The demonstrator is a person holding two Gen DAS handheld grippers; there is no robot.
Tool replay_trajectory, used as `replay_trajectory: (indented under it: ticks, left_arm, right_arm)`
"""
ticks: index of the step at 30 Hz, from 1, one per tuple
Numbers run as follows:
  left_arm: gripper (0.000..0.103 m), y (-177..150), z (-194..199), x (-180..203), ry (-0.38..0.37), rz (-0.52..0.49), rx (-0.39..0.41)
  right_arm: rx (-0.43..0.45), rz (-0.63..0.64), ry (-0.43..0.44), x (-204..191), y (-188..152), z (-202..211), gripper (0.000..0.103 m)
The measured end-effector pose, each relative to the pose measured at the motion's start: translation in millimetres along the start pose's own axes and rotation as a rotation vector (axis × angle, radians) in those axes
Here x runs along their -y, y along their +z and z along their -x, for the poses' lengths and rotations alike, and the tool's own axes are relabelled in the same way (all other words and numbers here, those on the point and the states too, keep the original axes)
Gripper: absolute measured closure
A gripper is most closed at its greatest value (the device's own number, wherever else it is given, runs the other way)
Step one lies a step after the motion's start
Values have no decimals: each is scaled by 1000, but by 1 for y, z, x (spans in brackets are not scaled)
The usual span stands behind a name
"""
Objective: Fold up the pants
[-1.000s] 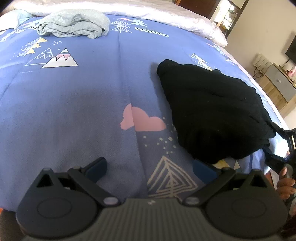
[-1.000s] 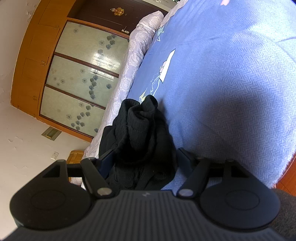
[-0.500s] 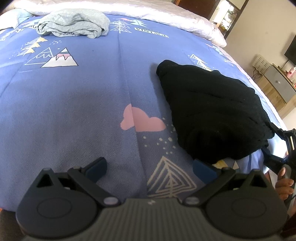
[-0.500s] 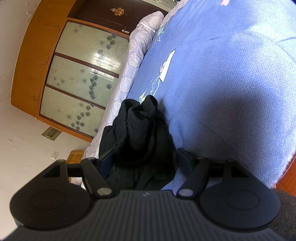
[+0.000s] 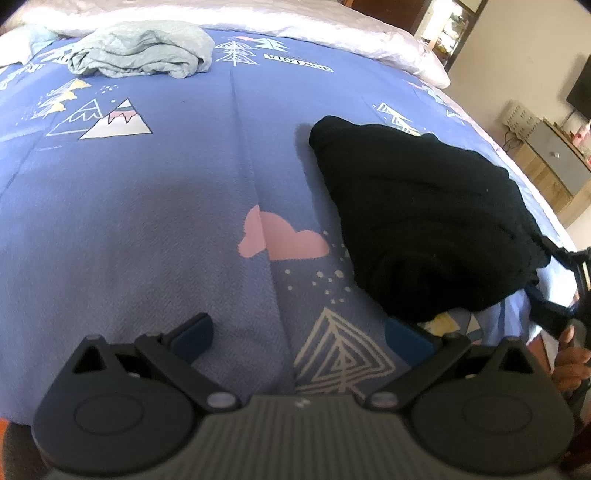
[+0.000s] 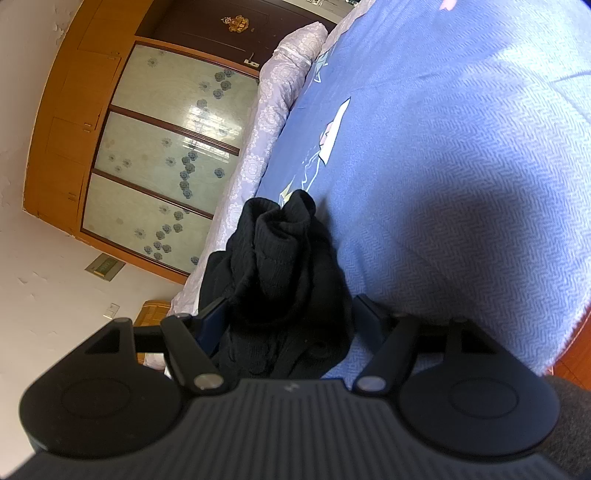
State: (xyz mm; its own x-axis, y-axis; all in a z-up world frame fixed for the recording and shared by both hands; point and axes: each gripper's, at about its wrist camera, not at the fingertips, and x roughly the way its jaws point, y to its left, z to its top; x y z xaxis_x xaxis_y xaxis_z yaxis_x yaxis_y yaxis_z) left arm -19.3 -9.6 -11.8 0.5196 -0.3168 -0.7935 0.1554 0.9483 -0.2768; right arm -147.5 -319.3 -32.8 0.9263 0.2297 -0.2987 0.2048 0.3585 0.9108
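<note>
The black pants (image 5: 424,221) lie bunched in a heap on the right side of the blue patterned bedspread (image 5: 147,206). My left gripper (image 5: 299,338) is open and empty, low over the bedspread just left of the heap. My right gripper (image 6: 284,317) is at the bed's right edge with its jaws spread around the near end of the black pants (image 6: 284,266); the fabric fills the gap between the fingers. It also shows at the far right of the left wrist view (image 5: 565,284), held by a hand.
A crumpled grey garment (image 5: 144,55) lies at the far left of the bed. A white quilted cover (image 5: 332,33) runs along the far edge. A wooden wardrobe with glass doors (image 6: 155,155) stands beyond the bed. A cabinet (image 5: 554,162) stands right.
</note>
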Motion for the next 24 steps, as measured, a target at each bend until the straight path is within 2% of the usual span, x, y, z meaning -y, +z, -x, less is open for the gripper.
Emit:
replay_trajectory:
  ticks: [5, 24]
  left_arm:
    - [0, -2, -1, 4, 20, -36, 0]
    - [0, -1, 0, 0, -3, -21, -6]
  right_arm:
    - [0, 0, 0, 0, 1, 0, 28]
    - [-2, 0, 1, 1, 1, 0, 28]
